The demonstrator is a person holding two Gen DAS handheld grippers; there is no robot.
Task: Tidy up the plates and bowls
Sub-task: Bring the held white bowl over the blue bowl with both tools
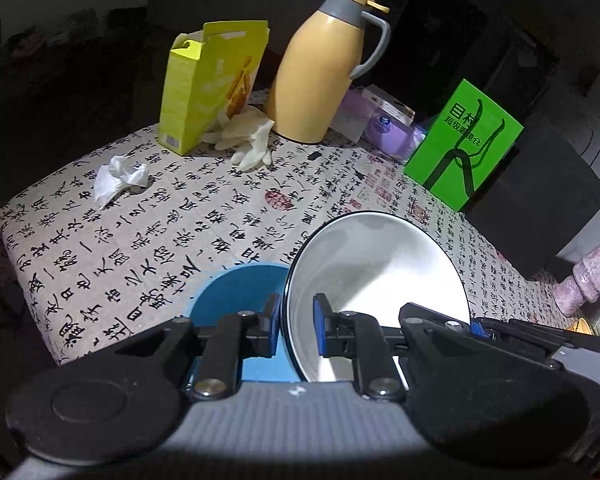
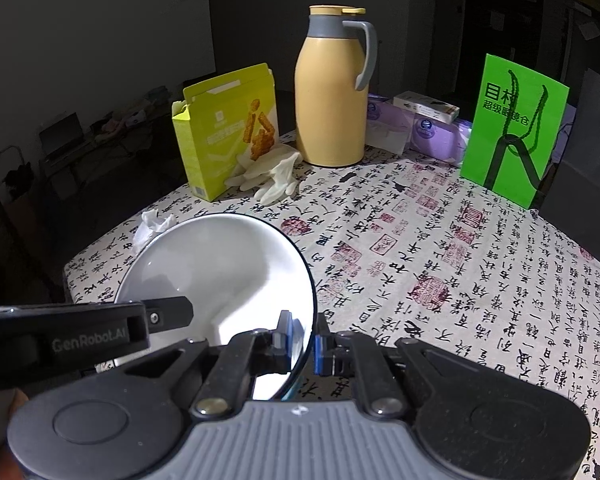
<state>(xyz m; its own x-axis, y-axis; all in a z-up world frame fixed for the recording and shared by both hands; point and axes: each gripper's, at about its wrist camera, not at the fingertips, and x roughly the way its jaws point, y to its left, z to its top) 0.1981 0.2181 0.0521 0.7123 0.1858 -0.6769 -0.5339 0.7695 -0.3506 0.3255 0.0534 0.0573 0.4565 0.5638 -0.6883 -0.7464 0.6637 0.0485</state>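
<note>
A white bowl (image 1: 376, 272) with a thin dark rim hangs tilted above the calligraphy-print tablecloth (image 1: 160, 232), held from both sides. My left gripper (image 1: 298, 320) is shut on its left rim, one blue pad inside and one outside. In the right wrist view the same white bowl (image 2: 220, 272) fills the lower left, and my right gripper (image 2: 302, 340) is shut on its right rim. A round blue dish (image 1: 236, 292) shows under the left fingers, mostly hidden. I cannot tell whether it touches the bowl.
At the back stand a yellow thermos jug (image 2: 332, 92), an open yellow-green snack box (image 2: 228, 132) with white gloves (image 2: 272, 176) beside it, purple tissue packs (image 2: 432, 128) and a green paper bag (image 2: 512, 128). A crumpled tissue (image 1: 116, 180) lies left; a black box (image 1: 540, 200) stands right.
</note>
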